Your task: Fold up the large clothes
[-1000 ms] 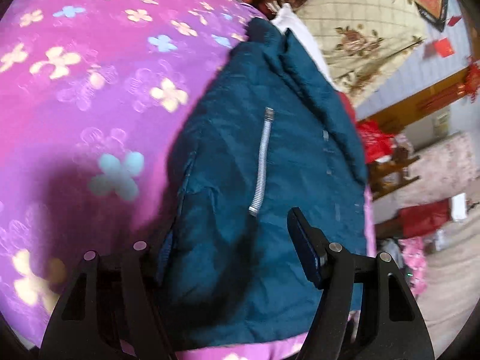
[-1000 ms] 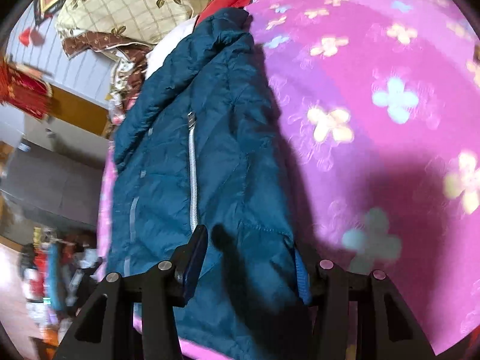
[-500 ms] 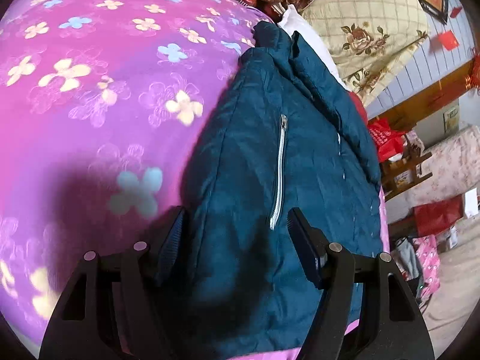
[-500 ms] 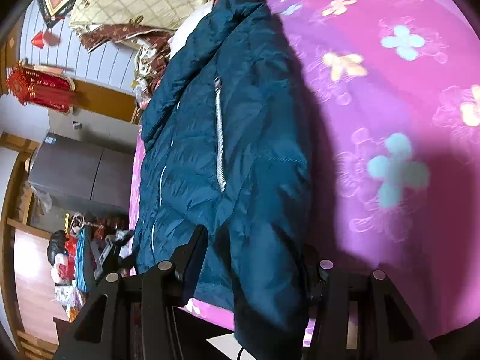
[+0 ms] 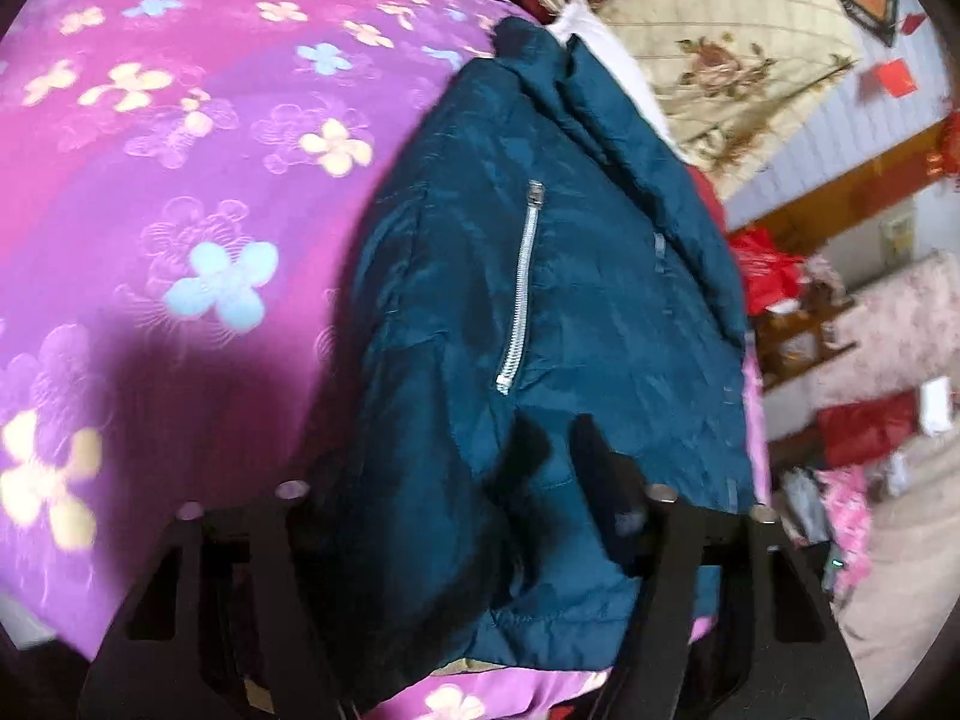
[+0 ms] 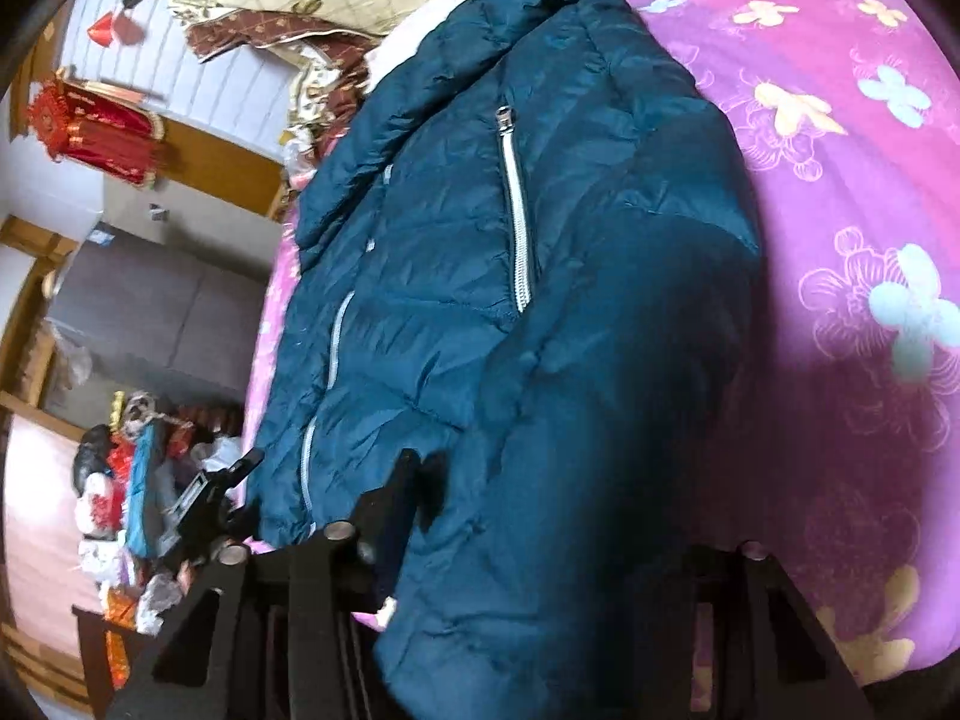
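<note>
A dark teal padded jacket (image 5: 540, 300) with a silver pocket zip lies on a purple flowered bedspread (image 5: 180, 180); it also shows in the right wrist view (image 6: 540, 240), its hood toward the pillows. My left gripper (image 5: 456, 516) has its jaws wide apart with a raised fold of the jacket's near hem between them. My right gripper (image 6: 540, 540) also stands wide open, with the jacket's lifted near edge bulging between its fingers and hiding the right one. Neither pinches the cloth.
A cream flowered pillow (image 5: 750, 60) and brown bedding lie at the head of the bed. The bedspread (image 6: 840, 240) stretches beside the jacket. Beyond the bed's edge are red bags, furniture (image 5: 840, 330) and floor clutter (image 6: 132, 480).
The jacket's near edge has risen and folded over between both grippers' fingers. Both views have shifted while the jaws stayed wide apart.
</note>
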Motion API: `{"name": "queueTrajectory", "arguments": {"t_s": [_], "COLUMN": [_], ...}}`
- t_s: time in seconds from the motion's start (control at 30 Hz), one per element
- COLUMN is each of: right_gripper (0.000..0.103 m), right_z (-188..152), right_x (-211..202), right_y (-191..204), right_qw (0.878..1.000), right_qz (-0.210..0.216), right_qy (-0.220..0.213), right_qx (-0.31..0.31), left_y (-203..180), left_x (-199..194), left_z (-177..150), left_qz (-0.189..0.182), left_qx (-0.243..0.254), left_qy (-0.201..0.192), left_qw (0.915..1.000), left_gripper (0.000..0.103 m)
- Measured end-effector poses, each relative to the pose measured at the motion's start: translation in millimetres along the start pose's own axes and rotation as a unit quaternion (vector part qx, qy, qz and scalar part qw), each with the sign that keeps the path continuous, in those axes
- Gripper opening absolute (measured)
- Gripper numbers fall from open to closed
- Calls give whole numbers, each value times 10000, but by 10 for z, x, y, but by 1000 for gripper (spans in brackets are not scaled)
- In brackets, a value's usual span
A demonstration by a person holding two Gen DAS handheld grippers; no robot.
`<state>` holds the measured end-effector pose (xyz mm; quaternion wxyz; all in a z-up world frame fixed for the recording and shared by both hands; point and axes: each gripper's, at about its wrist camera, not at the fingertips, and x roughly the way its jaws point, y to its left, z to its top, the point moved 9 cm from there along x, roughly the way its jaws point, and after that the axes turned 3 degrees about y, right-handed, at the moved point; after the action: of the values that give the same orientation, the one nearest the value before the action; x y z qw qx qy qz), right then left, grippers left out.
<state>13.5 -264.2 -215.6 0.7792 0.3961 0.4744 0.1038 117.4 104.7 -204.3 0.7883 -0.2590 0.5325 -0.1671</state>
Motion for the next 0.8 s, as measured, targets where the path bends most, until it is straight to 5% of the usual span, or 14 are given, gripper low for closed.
{"name": "queueTrajectory", "arguments": {"t_s": [0.03, 0.1, 0.17, 0.5, 0.8], "right_gripper": [37, 26, 22, 16, 14], "right_z": [9, 27, 56, 179, 171], "right_x": [10, -8, -70, -609, -936], "right_y": [-5, -9, 7, 150, 172], "right_qw": [10000, 9999, 9998, 9987, 9974], "right_qz": [-91, -161, -183, 75, 108], "right_qy": [2, -3, -64, -503, -687], "right_qx": [-3, 11, -12, -81, -164], "left_y": [-39, -89, -154, -547, -705], "left_x": [1, -29, -79, -710, -898], "left_z": [-8, -10, 2, 107, -57], "left_qz": [237, 911, 1069, 668, 968], "left_qx": [142, 479, 633, 835, 1071], "left_qy": [-18, -43, -53, -633, -924], "left_qw": [9996, 9947, 9922, 9922, 9852], "left_gripper": [45, 16, 12, 9, 9]}}
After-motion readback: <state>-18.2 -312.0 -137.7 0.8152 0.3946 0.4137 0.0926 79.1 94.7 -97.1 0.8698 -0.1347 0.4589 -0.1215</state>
